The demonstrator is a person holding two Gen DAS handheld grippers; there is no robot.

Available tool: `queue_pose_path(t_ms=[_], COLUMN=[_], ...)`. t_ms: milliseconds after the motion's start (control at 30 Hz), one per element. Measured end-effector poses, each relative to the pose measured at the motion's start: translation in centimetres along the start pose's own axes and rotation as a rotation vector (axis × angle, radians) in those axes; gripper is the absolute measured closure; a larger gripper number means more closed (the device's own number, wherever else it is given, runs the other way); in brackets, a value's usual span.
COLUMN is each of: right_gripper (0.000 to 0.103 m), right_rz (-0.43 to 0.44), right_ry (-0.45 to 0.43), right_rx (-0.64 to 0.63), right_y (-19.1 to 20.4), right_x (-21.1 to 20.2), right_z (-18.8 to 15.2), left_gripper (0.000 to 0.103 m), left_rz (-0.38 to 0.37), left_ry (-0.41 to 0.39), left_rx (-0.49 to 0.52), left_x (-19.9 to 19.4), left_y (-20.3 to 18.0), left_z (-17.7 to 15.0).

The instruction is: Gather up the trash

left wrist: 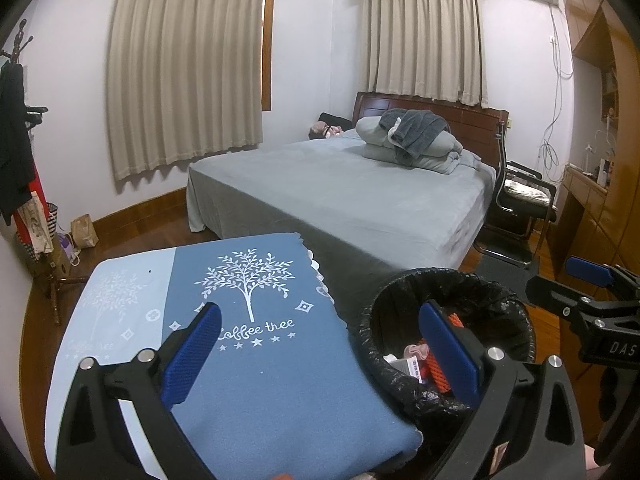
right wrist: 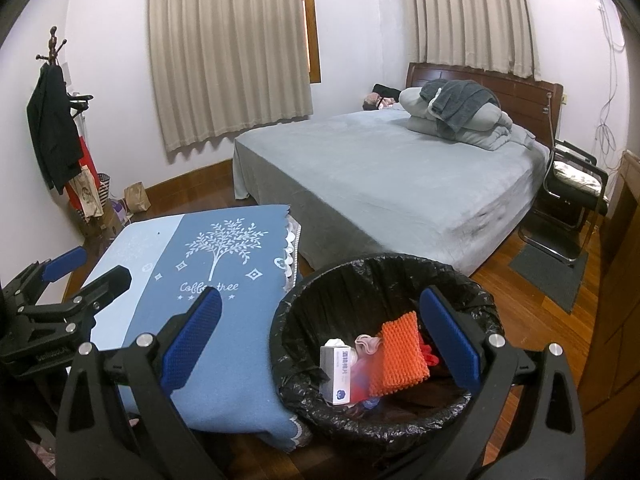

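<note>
One bin (right wrist: 384, 280), one table (right wrist: 224, 320), one bed (right wrist: 400, 184), one chair (right wrist: 576, 192), two curtains (right wrist: 228, 48).

Left gripper (left wrist: 320, 354) black plastic, blue ribbed pads (left wrist: 191, 356), silver screws, triangular cut-outs, right gripper (right wrist: 320, 344) the same build, white lettering on its black body

Blues, greys and one bright orange

The tablecloth (right wrist: 224, 344) is mid-blue with a pale blue panel, printed with white trees, diamonds, stars and "Coffee tree" lettering. The bin liner (right wrist: 340, 292) is glossy black; inside lie an orange waffle-textured foam net (right wrist: 400, 356) and a grey-and-white box (right wrist: 335, 374). Bedspread (right wrist: 392, 172) grey, curtains (right wrist: 228, 48) beige, finger pads (right wrist: 192, 344) blue.
</note>
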State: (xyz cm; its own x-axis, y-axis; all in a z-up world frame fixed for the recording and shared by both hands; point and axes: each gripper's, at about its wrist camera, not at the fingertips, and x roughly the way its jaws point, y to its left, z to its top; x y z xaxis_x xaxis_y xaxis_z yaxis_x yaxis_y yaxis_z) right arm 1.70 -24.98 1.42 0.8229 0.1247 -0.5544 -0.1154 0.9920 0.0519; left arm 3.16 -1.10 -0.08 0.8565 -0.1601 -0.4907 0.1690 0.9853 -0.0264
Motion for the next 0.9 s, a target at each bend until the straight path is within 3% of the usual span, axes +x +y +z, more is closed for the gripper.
queue_pose_path(t_ms=[900], right_gripper=[0.006], right_rz=[0.001], right_ry=[0.003], right_rx=[0.002], right_y=[-0.03], right_x=[-0.01], right_z=[0.07], left_gripper=[0.006], left_rz=[0.002], left_ry=[0.002], left_rx=[0.000], left_x=[0.08], left_y=[-0.03], left_z=[0.06])
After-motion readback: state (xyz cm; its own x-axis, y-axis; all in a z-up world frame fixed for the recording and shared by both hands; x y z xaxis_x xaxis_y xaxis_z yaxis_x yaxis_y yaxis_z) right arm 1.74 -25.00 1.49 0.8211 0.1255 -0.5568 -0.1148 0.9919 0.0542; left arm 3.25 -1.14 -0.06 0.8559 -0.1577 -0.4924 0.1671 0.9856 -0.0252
